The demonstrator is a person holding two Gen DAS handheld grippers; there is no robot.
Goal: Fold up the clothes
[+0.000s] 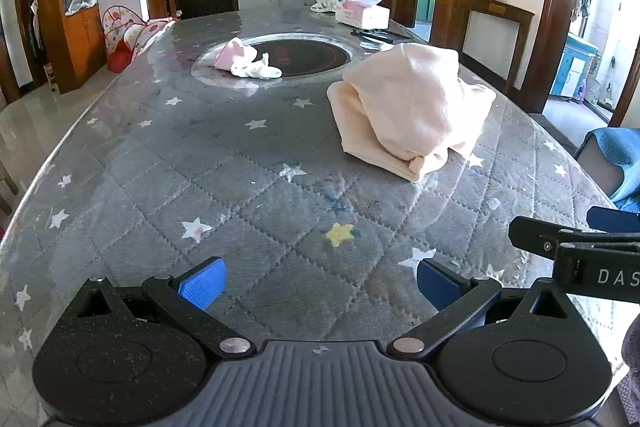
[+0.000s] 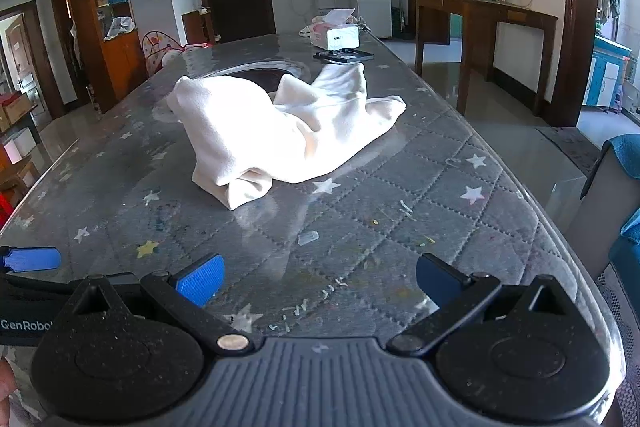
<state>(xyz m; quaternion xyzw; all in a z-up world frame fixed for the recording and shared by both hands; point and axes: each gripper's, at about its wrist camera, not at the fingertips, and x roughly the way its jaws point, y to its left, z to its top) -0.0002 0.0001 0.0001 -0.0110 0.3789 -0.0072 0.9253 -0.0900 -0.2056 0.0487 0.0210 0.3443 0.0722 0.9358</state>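
A pale peach garment (image 1: 412,107) lies crumpled in a heap on the grey star-patterned table (image 1: 200,155), ahead and to the right in the left wrist view. The right wrist view shows the same garment (image 2: 280,131) straight ahead, bunched with loose folds. My left gripper (image 1: 320,285) hovers open over the near table edge, nothing between its blue pads. My right gripper (image 2: 318,281) is open too, well short of the garment and holding nothing. Each gripper shows at the edge of the other's view.
A small pink and white cloth (image 1: 246,61) rests by the round inset hob (image 1: 300,57). A tissue box (image 1: 362,13) and a black frame (image 2: 344,57) sit at the far end. A chair with blue fabric (image 1: 616,163) stands at the right.
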